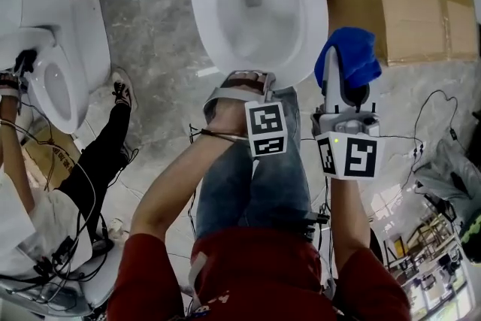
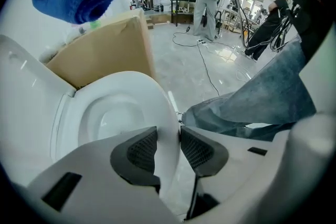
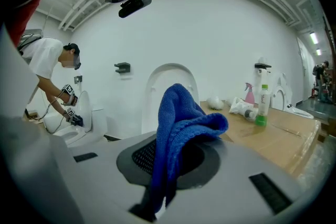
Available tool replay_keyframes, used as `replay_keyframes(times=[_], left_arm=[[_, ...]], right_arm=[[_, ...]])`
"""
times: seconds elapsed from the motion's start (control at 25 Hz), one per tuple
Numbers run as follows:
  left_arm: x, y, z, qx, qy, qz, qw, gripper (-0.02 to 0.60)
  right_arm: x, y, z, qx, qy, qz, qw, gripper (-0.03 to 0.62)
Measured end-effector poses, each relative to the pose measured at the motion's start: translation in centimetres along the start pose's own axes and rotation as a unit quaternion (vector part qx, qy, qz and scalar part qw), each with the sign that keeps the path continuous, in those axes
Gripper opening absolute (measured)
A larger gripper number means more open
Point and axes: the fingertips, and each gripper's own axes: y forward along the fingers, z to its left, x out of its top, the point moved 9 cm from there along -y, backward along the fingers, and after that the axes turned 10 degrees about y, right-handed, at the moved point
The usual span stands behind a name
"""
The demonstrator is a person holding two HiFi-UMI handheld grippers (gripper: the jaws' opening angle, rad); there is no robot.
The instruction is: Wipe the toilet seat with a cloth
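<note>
The toilet seat (image 1: 201, 11) is smooth, shiny white. The cloth (image 1: 352, 55) is soft, fuzzy blue knit. At its two o'clock, the cardboard (image 1: 409, 7) is dull brown.

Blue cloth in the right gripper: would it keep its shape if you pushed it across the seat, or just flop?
Probably floppy: the blue cloth folds and droops over the right gripper that pinches it. Its knitted, fuzzy surface suggests it is light and would drag rather than slide.

Bunched blue knitted cloth (image 3: 181, 118) hangs clamped in my right tool (image 3: 170, 157). The lowered white oval toilet seat (image 2: 157, 97) has its front rim between my left tool's (image 2: 169, 147) jaws.
</note>
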Motion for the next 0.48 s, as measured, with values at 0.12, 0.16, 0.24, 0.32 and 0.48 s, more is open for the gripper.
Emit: replay_keyframes(times=[0.12, 0.16, 0.24, 0.32, 0.48], left_arm=[[-0.6, 3.0, -0.7, -0.011, 0.0, 0.007, 0.9999, 0.147], [-0.7, 4.0, -0.9, -0.014, -0.001, 0.008, 0.9999, 0.147], [-1.1, 5.8, -1.2, -0.015, -0.004, 0.011, 0.9998, 0.144], [-1.5, 7.5, -1.6, -0.015, -0.009, 0.013, 0.9998, 0.143], [-2.3, 10.5, -1.8, -0.025, -0.017, 0.017, 0.9994, 0.138]], right_arm=[[-1.9, 0.4, -0.8, 0.0, 0.002, 0.009, 1.0, 0.055], [-2.5, 0.5, -1.1, 0.0, 0.002, 0.012, 1.0, 0.055], [-3.7, 0.6, -1.5, 0.0, 0.002, 0.018, 1.0, 0.055], [-4.7, 0.8, -1.8, 0.001, 0.001, 0.024, 1.0, 0.055], [-6.3, 1.2, -2.2, 0.007, -0.001, 0.038, 0.999, 0.055]])
